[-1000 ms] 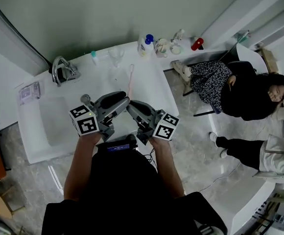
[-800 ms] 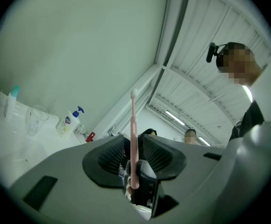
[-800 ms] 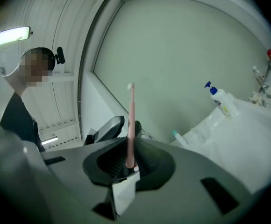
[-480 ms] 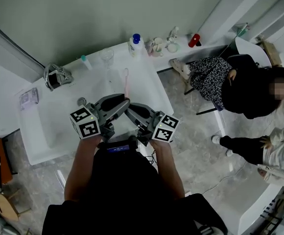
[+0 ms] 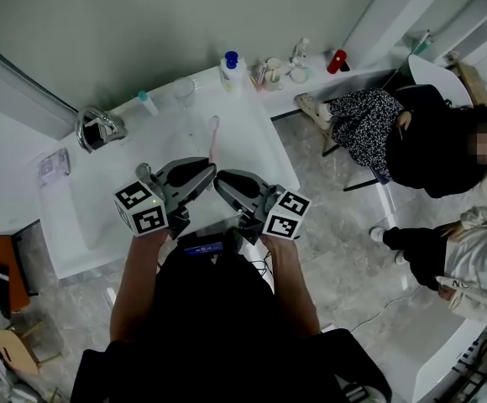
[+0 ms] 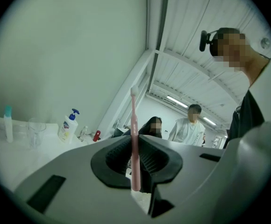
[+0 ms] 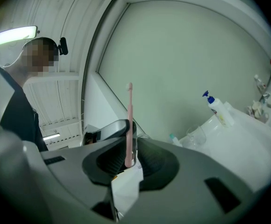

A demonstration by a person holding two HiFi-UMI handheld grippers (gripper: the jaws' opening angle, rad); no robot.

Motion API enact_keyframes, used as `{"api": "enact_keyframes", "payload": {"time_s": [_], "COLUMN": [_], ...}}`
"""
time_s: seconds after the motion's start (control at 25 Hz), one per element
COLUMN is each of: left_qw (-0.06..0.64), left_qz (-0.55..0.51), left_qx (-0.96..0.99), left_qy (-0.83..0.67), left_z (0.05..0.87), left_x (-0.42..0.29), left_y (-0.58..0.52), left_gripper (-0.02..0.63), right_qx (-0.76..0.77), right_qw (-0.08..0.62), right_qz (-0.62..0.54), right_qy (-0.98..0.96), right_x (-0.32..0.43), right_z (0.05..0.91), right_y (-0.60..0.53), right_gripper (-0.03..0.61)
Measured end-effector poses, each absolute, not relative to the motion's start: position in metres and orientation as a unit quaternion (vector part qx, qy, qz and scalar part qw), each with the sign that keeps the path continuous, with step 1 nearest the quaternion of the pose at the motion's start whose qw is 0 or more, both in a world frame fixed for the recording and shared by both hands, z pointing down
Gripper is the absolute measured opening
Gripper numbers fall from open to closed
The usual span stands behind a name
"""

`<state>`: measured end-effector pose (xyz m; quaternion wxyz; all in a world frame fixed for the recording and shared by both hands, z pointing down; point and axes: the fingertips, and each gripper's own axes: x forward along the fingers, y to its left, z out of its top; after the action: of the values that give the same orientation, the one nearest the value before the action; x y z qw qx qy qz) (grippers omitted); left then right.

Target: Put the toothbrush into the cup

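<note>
Closest to us, at the centre of the head view, the two tools meet tip to tip and we are in the middle of a hand-to-hand pass. The left gripper (image 6: 135,158) has just been closing, and its own view shows both dark pads clamped on the lower handle of the pink toothbrush (image 6: 134,134). The right gripper (image 7: 130,154) has just been easing open. The same handle stands between its jaws, lying against one pad with a sliver of light on the other side, so we read it as let go. The brush points away from us, bristle end out over the white counter (image 5: 256,145), held in the air and nowhere near its goal. Further up the frame, towards the upper left of the counter's back edge, the clear glass cup (image 5: 183,91) stands upright and empty. A faucet (image 5: 99,128) sits off to its left and a pump bottle (image 5: 230,67) to its right. So the pick-up looks done and the drop is not. Next, we reckon, the right tool backs clear. The left then carries the brush out to the cup, tips it upright above the rim and lowers it in before releasing.
</note>
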<state>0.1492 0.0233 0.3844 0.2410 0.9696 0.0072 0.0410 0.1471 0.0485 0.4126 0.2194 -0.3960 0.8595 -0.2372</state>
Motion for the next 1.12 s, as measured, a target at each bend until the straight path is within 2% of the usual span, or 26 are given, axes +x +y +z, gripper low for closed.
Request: {"api": "enact_keyframes", "payload": {"time_s": [0.2,0.36,0.68,0.88,0.96,1.12], "left_qw": [0.195,0.164,0.124,0.103,0.097,0.093], "left_qz": [0.077,0.103,0.130,0.145,0.147,0.145], "left_qx": [0.978,0.981,0.983,0.984,0.984,0.984], "left_qy": [-0.008,0.008,0.025,0.026,0.027,0.033], "left_z": [0.394,0.403,0.413,0.422,0.423,0.426], "left_x": [0.135,0.136,0.118,0.101,0.097,0.089], "left_y": [0.014,0.022,0.010,-0.008,-0.013,-0.023], "left_gripper": [0.054,0.054,0.054,0.054,0.054,0.054], "right_qx": [-0.431,-0.456,-0.481,-0.494,-0.496,-0.511], "right_qw": [0.211,0.193,0.179,0.142,0.128,0.106], "right_qz": [-0.234,-0.222,-0.201,-0.203,-0.203,-0.210], "right_qy": [0.846,0.840,0.834,0.833,0.834,0.827], "right_x": [0.156,0.161,0.145,0.128,0.121,0.115], "right_z": [0.410,0.399,0.368,0.366,0.365,0.370], "right_y": [0.041,0.036,0.001,-0.024,-0.029,-0.041], "right_gripper": [0.061,0.112,0.110,0.110,0.103,0.026]}}
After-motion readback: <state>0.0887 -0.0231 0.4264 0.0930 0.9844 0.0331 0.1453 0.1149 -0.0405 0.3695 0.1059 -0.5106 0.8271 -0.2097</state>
